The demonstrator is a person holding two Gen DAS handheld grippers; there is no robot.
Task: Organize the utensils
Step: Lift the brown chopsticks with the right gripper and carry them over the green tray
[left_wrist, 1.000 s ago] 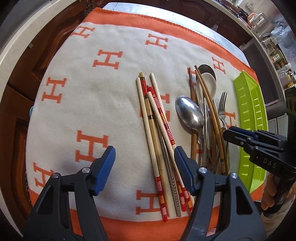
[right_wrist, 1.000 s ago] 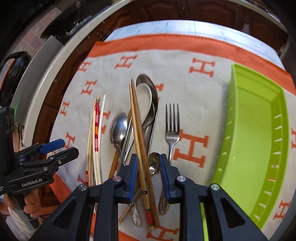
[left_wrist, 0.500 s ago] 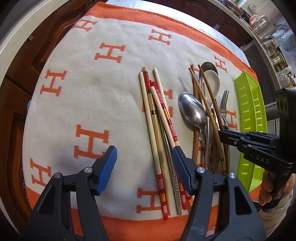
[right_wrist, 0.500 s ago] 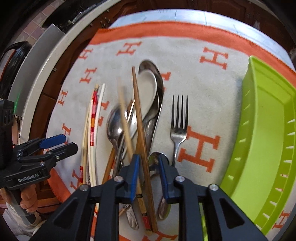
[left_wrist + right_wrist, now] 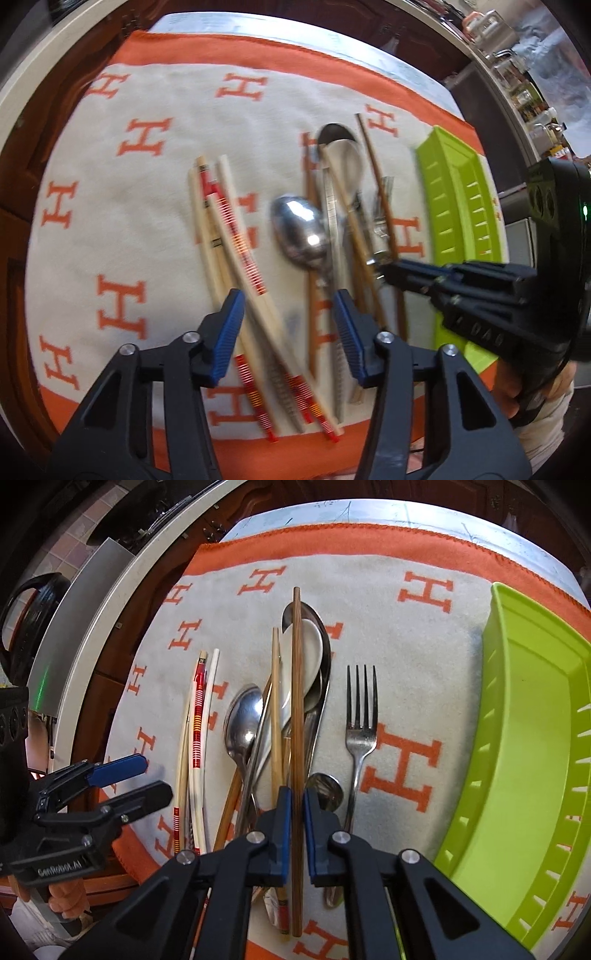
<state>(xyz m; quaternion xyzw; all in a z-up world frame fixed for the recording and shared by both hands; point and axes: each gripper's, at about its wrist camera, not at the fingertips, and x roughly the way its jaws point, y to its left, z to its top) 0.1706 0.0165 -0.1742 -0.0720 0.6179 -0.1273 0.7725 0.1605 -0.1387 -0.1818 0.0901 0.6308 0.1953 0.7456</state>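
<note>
While the right gripper (image 5: 294, 825) pinches one dark brown chopstick (image 5: 296, 701) between its blue pads, the stick seems held partway along, with a long stretch reaching forward over the white spoon (image 5: 304, 646) and a shorter end hanging back below the jaws. Its lighter partner (image 5: 275, 709) lies just beside it, close against the left pad, and I cannot tell whether that one is caught too. The left gripper (image 5: 290, 332) hangs with its jaws wide apart over the lower ends of the pale red-banded chopsticks (image 5: 236, 236), touching nothing that I can see.

To my eye the step is lifting that brown stick clear of the pile and carrying it to the green tray (image 5: 532, 760), which sits at the right edge of the patterned cloth (image 5: 406, 635), well apart from the heap. I would raise it straight up and level first, since the big steel spoon (image 5: 242, 723) and other handles crowd the grip point and could be dragged along. The fork (image 5: 360, 723) lies between pile and tray, so the stick should pass above it, then go down lengthwise along the tray.
</note>
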